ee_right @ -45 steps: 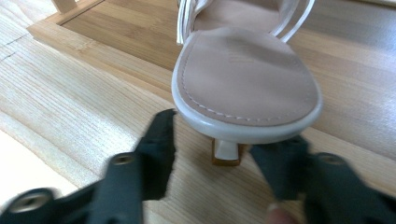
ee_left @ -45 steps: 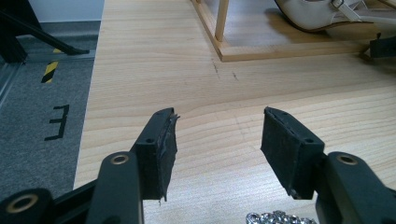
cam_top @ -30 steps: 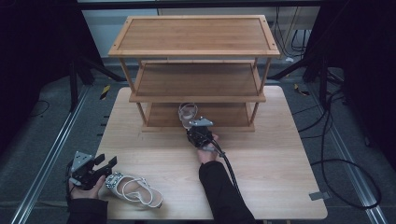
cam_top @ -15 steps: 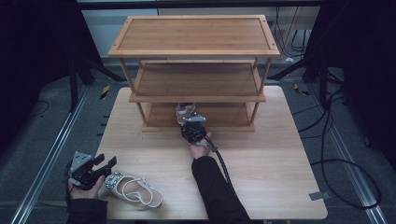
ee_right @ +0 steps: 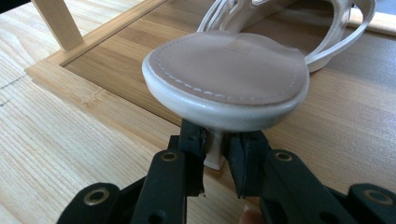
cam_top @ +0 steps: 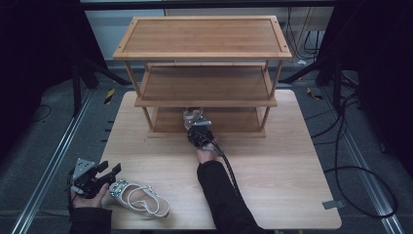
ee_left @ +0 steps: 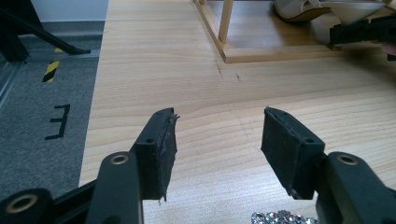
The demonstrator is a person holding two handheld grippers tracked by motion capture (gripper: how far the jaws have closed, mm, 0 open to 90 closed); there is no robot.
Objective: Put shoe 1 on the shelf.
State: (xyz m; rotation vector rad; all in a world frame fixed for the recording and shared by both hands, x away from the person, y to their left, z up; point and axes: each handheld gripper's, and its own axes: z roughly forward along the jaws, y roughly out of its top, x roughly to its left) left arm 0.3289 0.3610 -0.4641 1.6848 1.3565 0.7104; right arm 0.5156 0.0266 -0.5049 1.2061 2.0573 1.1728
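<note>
Two-gripper shoe placement at a three-tier wooden rack (cam_top: 204, 92) on a table (cam_top: 272, 165).

Right gripper (ee_right: 215, 151), reaching to the rack's lowest shelf: jaws narrow, clamped on the heel stem of a white heeled sandal (ee_right: 226, 79), just beneath the padded heel seat. Sandal resting on the bottom shelf (ee_right: 336, 121), toe straps pointing inward, heel at the front edge near the left-of-centre post line in the high view (cam_top: 194, 117).

Left gripper (ee_left: 217, 144), at the near left corner of the table: jaws wide apart, holding nothing, hovering over bare wood. Second sandal (cam_top: 139, 196) lying flat on the table just beside this gripper, its rhinestone trim (ee_left: 279, 218) visible at the lower edge of the left gripper view.

Handling notes, by judgement: light, with a stiff sole and heel but thin, soft straps likely to flex or slip free under a pinch. Smooth coated finish, probably somewhat slippery; glued stones possibly fragile. Best purchase on the rigid heel stem or the sole edge under the heel seat, as on the shelved shoe; straps and stone band best avoided.
</note>
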